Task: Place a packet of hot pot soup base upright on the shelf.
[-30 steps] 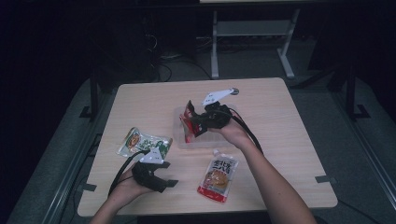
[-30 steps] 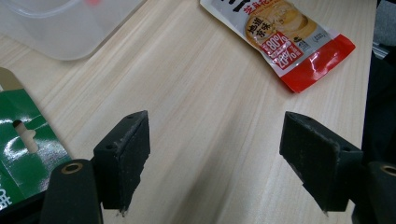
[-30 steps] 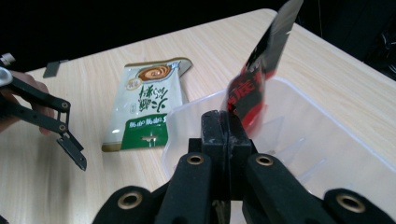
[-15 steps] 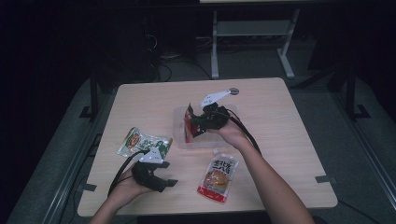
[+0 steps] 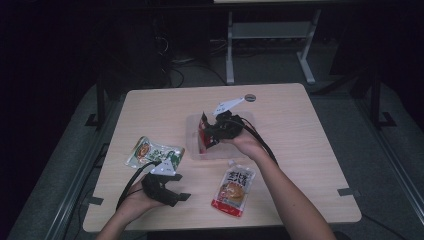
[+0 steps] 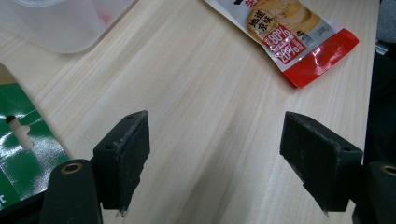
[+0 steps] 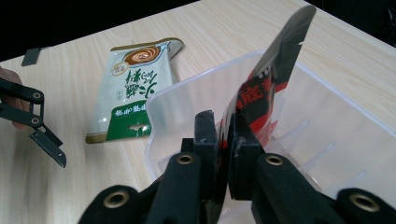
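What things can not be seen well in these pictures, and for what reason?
- Red packet: its lower end, right gripper view, hidden between the shut jaws of the right gripper.
- Clear container: cut off by the top edge, left gripper view.
- Green packet: cut off by the left edge, same view.
- Orange pouch: print too small to read, high view.

Bare table (image 5: 295,135) right of the clear bin (image 5: 192,135).

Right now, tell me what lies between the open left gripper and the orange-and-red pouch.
Bare wood. In the left gripper view, only table stretches from the left gripper to the pouch; the high view agrees.
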The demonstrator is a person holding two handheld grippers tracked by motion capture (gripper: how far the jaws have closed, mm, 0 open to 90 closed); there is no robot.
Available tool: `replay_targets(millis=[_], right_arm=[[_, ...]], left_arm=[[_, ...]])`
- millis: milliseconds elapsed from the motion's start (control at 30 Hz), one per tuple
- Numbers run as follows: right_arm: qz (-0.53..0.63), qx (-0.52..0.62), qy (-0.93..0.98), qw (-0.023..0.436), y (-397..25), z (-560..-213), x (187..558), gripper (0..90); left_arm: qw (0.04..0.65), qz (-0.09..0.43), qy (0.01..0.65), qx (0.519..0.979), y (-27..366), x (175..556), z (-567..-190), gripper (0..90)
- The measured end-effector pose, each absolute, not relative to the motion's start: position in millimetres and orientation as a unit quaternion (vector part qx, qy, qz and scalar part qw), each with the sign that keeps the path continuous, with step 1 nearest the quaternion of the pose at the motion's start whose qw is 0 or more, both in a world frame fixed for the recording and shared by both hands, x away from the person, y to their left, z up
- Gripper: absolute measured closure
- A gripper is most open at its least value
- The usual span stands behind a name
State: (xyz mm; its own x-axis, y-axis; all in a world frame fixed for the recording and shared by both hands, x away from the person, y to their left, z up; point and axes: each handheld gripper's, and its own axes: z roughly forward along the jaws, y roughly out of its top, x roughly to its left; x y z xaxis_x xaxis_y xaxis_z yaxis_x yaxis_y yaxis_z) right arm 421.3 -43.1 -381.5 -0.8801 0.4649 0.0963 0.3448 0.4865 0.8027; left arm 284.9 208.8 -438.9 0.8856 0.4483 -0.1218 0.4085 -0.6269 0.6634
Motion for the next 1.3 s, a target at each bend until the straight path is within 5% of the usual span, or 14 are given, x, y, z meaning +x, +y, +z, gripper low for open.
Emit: replay_targets(millis=[233,433,1300], right_arm=[[0.454,0.238,0.857,0.059,-45.0,-378.9,419.7,71.6],[0.462,0.241,0.851,0.069,-49.9,-370.8,413.6,52.6],[0.449,0.237,0.858,0.075,-110.7,-360.9,360.9,33.6]], left_arm=[[0.361,0.029,0.237,0.902,208.7,285.4,-439.1,23.9],[0.356,0.029,0.232,0.905,208.6,286.5,-439.0,23.8],[0.367,0.021,0.249,0.896,204.5,285.6,-441.5,22.6]])
